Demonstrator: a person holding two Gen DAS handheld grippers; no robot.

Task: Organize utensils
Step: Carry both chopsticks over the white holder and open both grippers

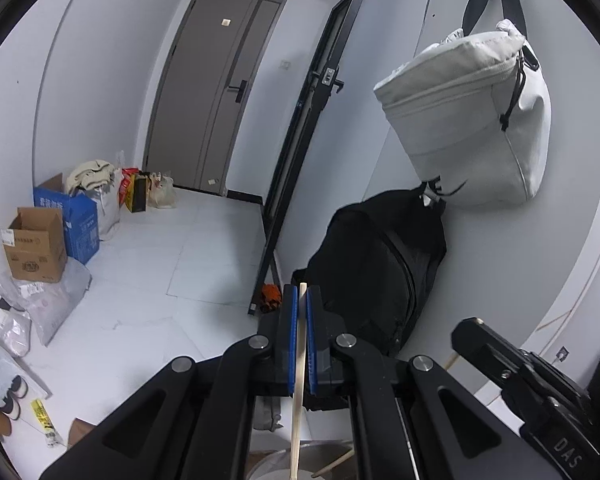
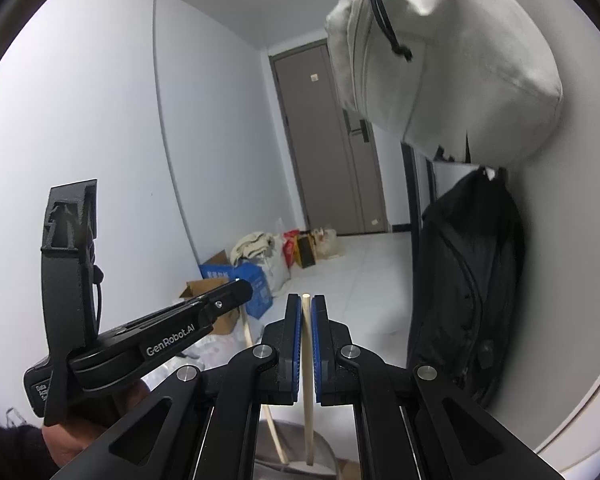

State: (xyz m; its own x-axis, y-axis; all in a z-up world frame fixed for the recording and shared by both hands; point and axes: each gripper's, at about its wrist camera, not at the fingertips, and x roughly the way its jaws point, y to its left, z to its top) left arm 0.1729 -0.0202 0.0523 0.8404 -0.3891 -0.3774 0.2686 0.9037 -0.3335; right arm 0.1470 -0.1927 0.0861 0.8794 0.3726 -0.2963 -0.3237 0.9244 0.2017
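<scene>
My left gripper [image 1: 302, 300] is shut on a pale wooden chopstick [image 1: 299, 380] that runs upright between its blue pads, its lower end going down toward a round grey container [image 1: 320, 454] at the bottom edge. My right gripper [image 2: 306, 308] is shut on a second wooden chopstick [image 2: 308, 380], whose lower end reaches down into the same grey container [image 2: 324, 446]. The left gripper also shows in the right wrist view [image 2: 236, 292], holding its chopstick [image 2: 274, 428] slanted into the container. The right gripper's body shows at the right of the left wrist view [image 1: 500, 352].
A black backpack [image 1: 380, 268] leans on the wall under a hanging light grey bag [image 1: 472, 120]. A black-framed door panel [image 1: 300, 152] stands ahead. Cardboard and blue boxes [image 1: 48, 236] and plastic bags [image 1: 28, 308] line the left floor. A brown door [image 2: 328, 140] is at the back.
</scene>
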